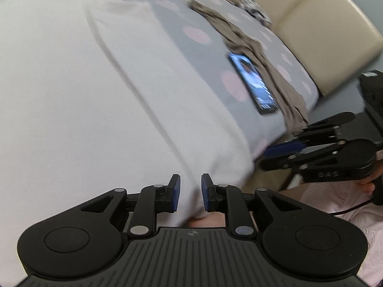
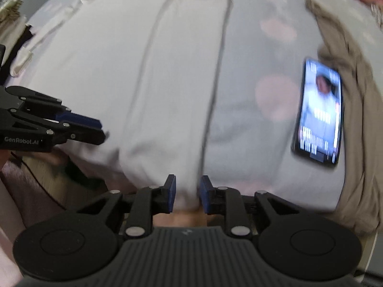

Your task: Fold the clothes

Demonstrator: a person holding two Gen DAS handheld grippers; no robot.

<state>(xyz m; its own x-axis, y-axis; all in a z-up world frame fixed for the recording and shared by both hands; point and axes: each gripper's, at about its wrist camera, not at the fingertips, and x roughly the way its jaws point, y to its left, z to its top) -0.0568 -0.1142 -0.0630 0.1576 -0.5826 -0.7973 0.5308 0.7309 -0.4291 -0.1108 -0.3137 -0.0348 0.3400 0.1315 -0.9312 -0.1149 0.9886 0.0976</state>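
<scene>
A white garment (image 1: 71,83) lies spread flat on the bed, with long creases running across it (image 2: 167,71). My left gripper (image 1: 190,195) is at its near edge, and the hem fills the narrow gap between the blue pads. My right gripper (image 2: 188,195) holds the same near edge further right, with cloth pinched between its pads. Each gripper shows in the other's view: the right gripper (image 1: 270,154) at the bed's edge and the left gripper (image 2: 100,129) on the left side. Both views are blurred by motion.
The grey sheet with pink dots (image 1: 182,24) covers the bed. A lit phone (image 2: 318,112) lies on it beside a crumpled tan garment (image 2: 354,95). A cream padded panel (image 1: 311,24) stands beyond the bed. Patterned cloth (image 1: 244,0) lies at the far end.
</scene>
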